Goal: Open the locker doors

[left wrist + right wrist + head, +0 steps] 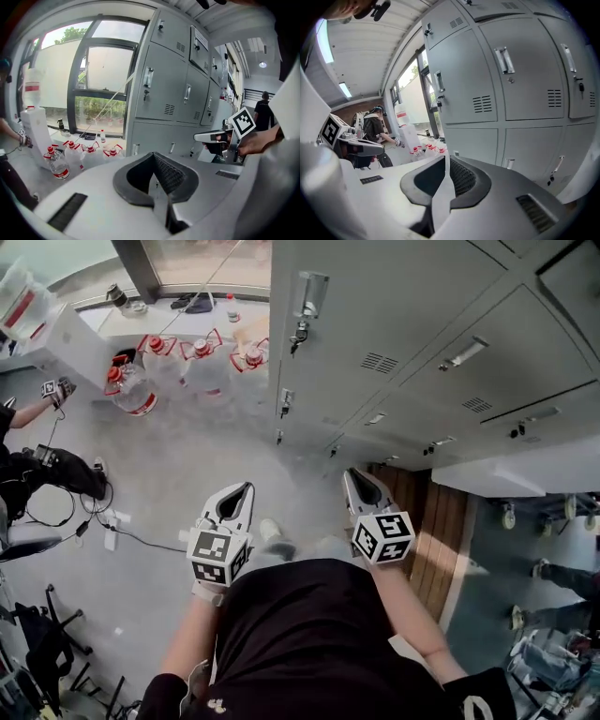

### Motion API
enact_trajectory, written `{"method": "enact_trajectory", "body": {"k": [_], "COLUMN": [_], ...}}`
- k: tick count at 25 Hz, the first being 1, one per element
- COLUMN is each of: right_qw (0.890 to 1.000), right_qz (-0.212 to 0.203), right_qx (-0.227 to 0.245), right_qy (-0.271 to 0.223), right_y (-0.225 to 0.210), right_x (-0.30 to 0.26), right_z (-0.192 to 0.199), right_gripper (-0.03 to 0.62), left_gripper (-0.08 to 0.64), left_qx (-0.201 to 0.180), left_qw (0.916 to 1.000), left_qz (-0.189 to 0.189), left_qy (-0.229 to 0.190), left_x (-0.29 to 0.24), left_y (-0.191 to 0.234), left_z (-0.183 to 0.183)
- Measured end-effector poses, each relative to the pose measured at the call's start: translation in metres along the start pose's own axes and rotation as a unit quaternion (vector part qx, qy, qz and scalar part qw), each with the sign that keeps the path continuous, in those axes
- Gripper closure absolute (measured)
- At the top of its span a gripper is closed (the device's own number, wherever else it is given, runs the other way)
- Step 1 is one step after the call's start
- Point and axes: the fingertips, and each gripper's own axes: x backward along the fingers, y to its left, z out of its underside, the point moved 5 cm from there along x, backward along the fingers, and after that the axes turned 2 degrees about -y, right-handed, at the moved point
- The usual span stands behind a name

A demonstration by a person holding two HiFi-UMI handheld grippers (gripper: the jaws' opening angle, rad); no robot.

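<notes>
A bank of grey lockers (412, 343) stands ahead of me and to the right, and the doors I can see are closed. The nearest door has a vertical handle (309, 296) with a lock under it. Both grippers are held low in front of my body, short of the lockers and touching nothing. My left gripper (245, 488) is shut and empty, as is my right gripper (353, 473). The left gripper view shows the joined jaws (157, 161) facing the lockers (168, 84). In the right gripper view the closed jaws (446, 161) point at a door handle (505, 60).
Several red-capped water bottles (192, 362) stand on the floor left of the lockers, below a window sill (178, 310). A person (37, 474) crouches at the far left among cables (112, 521). A pale panel (511, 474) juts from the lockers at right, over wooden flooring (441, 540).
</notes>
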Motion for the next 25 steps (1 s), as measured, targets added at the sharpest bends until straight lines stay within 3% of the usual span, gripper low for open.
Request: {"method": "enact_trajectory", "body": {"k": [6, 12, 17, 22, 25], "right_qw": [0.999, 0.995, 0.993, 0.992, 0.992], "right_qz": [-0.028, -0.043, -0.051, -0.045, -0.039], "right_qx": [0.032, 0.063, 0.068, 0.068, 0.072], "right_qy": [0.027, 0.059, 0.086, 0.100, 0.100], "right_y": [0.031, 0.034, 0.028, 0.014, 0.010], "right_x": [-0.072, -0.139, -0.189, -0.237, -0.261], "right_z": [0.000, 0.011, 0.025, 0.035, 0.039], "right_gripper": [0.545, 0.538, 0.469, 0.440, 0.414], "left_gripper": [0.541, 0.541, 0.541, 0.541, 0.541], "left_qx": [0.032, 0.060, 0.067, 0.066, 0.084], "left_qw": [0.9992, 0.9964, 0.9933, 0.9908, 0.9852], "left_qz": [-0.023, -0.059, -0.094, -0.115, -0.144], "left_qy": [0.000, 0.005, 0.010, 0.027, 0.039], "left_x": [0.015, 0.022, 0.023, 0.020, 0.021], "left_y": [0.043, 0.068, 0.084, 0.093, 0.103], "left_z": [0.011, 0.018, 0.009, 0.013, 0.015]}}
